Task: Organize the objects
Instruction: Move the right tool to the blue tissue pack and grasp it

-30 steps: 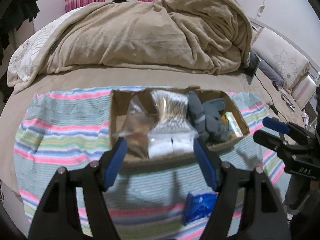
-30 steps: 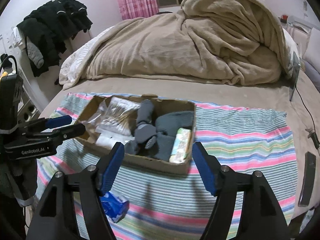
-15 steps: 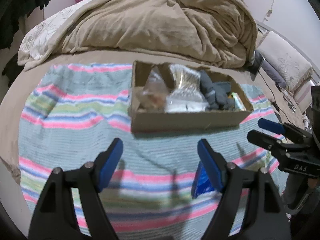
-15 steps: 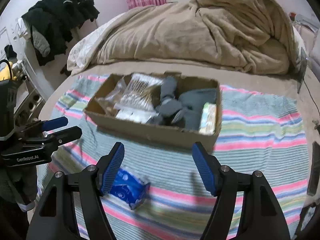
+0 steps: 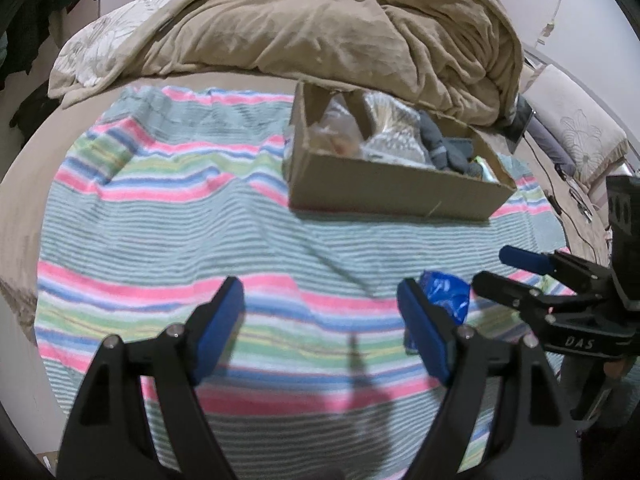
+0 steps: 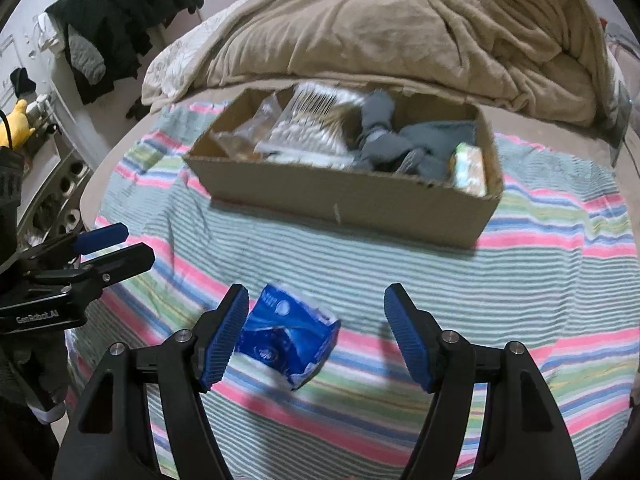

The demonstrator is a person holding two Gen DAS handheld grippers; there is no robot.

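A tan blanket (image 6: 400, 28) fills the top of the frame above a striped cloth (image 6: 540, 280). At upper centre sits a cardboard box (image 6: 340, 196) with clear bags, grey socks and a pale packet inside. Lower centre, a crinkled blue packet (image 6: 288, 340) lies flat, long axis slanting down-right, between the right gripper (image 6: 316, 336)'s spread jaws, untouched. The left gripper (image 5: 320, 328)'s jaws are opening, nothing between.

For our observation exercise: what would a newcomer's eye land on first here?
Probably the blue packet lying alone on the striped towel, just inside the open right claw. Behind it sits a cardboard box crammed with socks and bags, before a rumpled tan blanket.
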